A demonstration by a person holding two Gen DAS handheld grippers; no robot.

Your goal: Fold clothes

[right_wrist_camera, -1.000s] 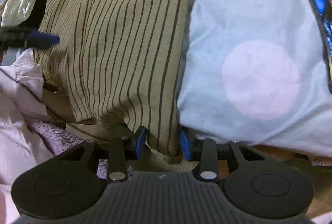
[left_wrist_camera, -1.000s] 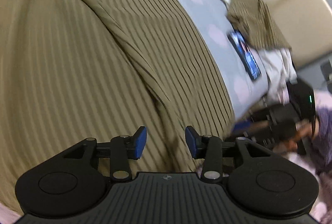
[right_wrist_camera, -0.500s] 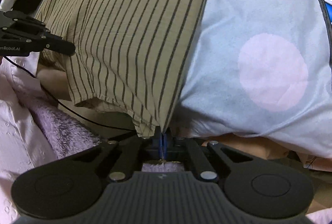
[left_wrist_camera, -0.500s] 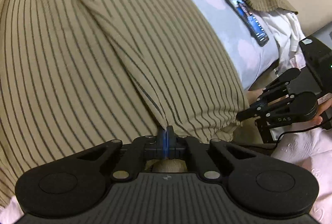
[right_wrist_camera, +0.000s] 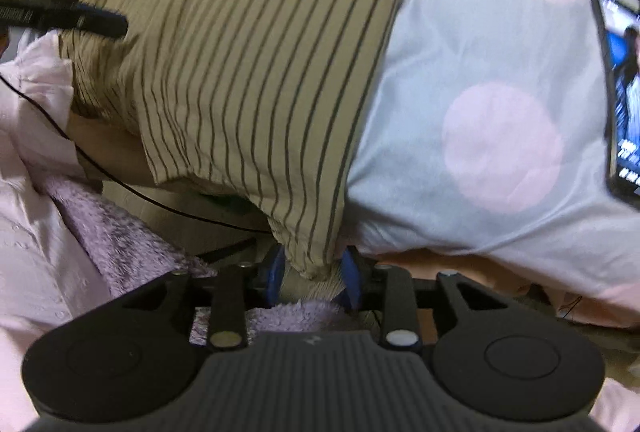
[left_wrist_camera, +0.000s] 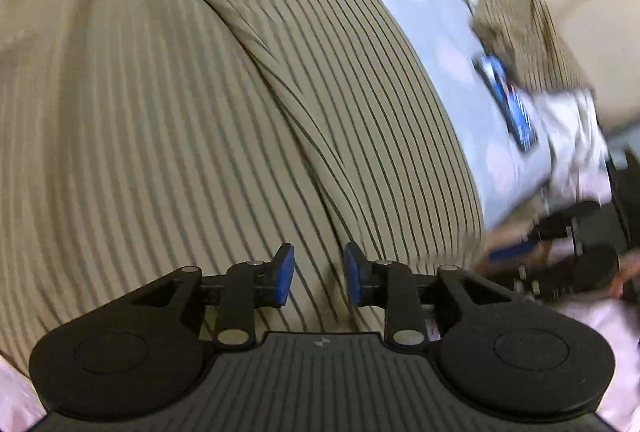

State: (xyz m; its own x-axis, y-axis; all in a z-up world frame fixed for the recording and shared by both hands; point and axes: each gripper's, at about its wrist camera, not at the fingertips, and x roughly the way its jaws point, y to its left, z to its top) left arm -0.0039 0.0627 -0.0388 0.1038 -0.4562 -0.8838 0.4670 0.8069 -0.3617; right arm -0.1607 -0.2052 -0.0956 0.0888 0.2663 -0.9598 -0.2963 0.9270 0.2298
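Lying flat across a light blue, pink-dotted bed cover (right_wrist_camera: 500, 80), the tan striped garment (left_wrist_camera: 168, 120) fills most of the left wrist view. Left hand-held gripper (left_wrist_camera: 316, 274): blue pads spread apart, poised over the fabric and holding nothing. Right hand-held gripper (right_wrist_camera: 312, 278): pads parted, the garment's lower corner hanging loose between them, not pinched. A phone (right_wrist_camera: 620, 96) rests on the cover at 3 o'clock of the right wrist view. Fluffy lilac cloth (right_wrist_camera: 132, 244) at 8 o'clock
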